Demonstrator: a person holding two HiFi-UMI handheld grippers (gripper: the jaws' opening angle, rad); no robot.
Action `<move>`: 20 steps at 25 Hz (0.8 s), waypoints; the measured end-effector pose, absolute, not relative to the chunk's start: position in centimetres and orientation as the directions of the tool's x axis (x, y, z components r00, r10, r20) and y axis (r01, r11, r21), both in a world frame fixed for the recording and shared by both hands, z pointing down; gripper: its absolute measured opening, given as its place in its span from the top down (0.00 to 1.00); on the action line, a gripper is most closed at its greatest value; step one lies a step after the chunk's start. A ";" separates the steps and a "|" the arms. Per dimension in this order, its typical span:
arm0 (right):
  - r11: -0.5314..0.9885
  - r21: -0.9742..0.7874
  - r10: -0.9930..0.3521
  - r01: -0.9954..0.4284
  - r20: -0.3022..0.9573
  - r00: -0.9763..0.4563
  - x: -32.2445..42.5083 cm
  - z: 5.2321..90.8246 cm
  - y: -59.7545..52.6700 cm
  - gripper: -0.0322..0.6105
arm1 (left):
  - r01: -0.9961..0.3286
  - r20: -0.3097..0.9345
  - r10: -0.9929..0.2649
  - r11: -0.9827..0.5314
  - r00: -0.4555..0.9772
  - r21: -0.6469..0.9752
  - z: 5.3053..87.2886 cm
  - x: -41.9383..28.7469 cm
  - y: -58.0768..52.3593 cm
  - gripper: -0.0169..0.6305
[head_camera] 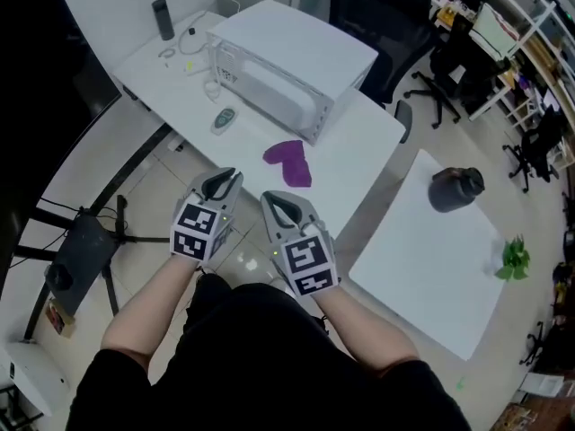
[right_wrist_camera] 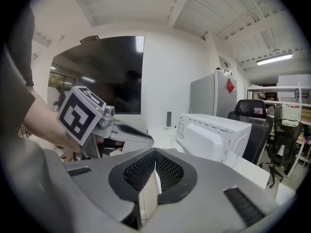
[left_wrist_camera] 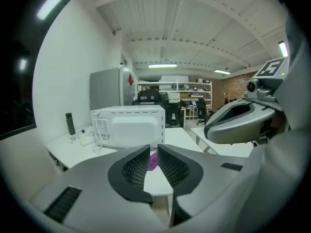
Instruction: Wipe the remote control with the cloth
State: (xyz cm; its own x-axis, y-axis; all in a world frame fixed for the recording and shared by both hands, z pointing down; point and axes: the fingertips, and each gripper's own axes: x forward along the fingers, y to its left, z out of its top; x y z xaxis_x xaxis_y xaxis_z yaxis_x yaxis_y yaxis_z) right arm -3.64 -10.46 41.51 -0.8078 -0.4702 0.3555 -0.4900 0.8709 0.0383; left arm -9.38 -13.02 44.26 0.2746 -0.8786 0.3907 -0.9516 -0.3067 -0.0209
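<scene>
Head view, looking steeply down; I see a white table (head_camera: pixel 364 137) across the upper middle of the frame, with a white microwave (head_camera: pixel 296 57) on it.

The wiping has not begun, as far as I can judge; nothing is picked up, and every step is left to do: take the cloth, bring it to the remote, rub the remote.

The remote control (head_camera: pixel 224 119) lies flat on the table, left of centre in the frame, just beside the microwave's lower left corner; it is small, pale and elongated, with a few greenish marks that may be buttons; too small for me to tell whether it is dirty.

The cloth (head_camera: pixel 289 162) is purple and crumpled in a loose heap; it sits near the table's near edge, right of the remote and apart from it, touching neither the remote nor a gripper.

The left gripper (head_camera: pixel 226 180) hovers at lower centre, short of the table edge; its jaws stand a narrow slit apart with nothing between them; through the slit I glimpse the purple cloth far off.

The right gripper (head_camera: pixel 277 201) hovers just beside it, to its right in the frame; its jaws are pressed together and empty.
</scene>
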 end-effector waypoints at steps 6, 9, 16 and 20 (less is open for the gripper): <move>0.869 -0.008 -0.452 -0.495 0.393 -0.801 -4.6 43.5 -12.5 0.92 | -0.978 0.487 -0.856 -0.209 0.175 -0.016 48.9 -15.1 -17.3 0.72; 0.857 -0.018 -0.463 -0.515 0.414 -0.784 -5.7 44.6 -14.6 0.92 | -0.985 0.535 -0.832 -0.173 0.146 0.000 51.7 -18.5 -20.8 0.64; 0.809 -0.048 -0.495 -0.586 0.482 -0.723 -9.1 47.9 -19.4 0.92 | -0.986 0.663 -0.732 -0.160 0.156 0.055 60.1 -24.9 -30.2 0.51; 0.779 -0.062 -0.516 -0.624 0.503 -0.694 -10.1 49.6 -21.5 0.92 | -0.983 0.715 -0.677 -0.161 0.172 0.083 63.6 -26.3 -33.9 0.49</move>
State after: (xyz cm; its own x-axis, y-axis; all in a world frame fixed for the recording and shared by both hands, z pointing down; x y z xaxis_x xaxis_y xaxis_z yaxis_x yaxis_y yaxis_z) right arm -10.13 -21.51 49.63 -0.6937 -0.5158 0.5028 -0.6240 0.7789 -0.0619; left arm -26.27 -33.93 63.59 0.1715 -0.6773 0.7154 -0.9834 -0.1613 0.0831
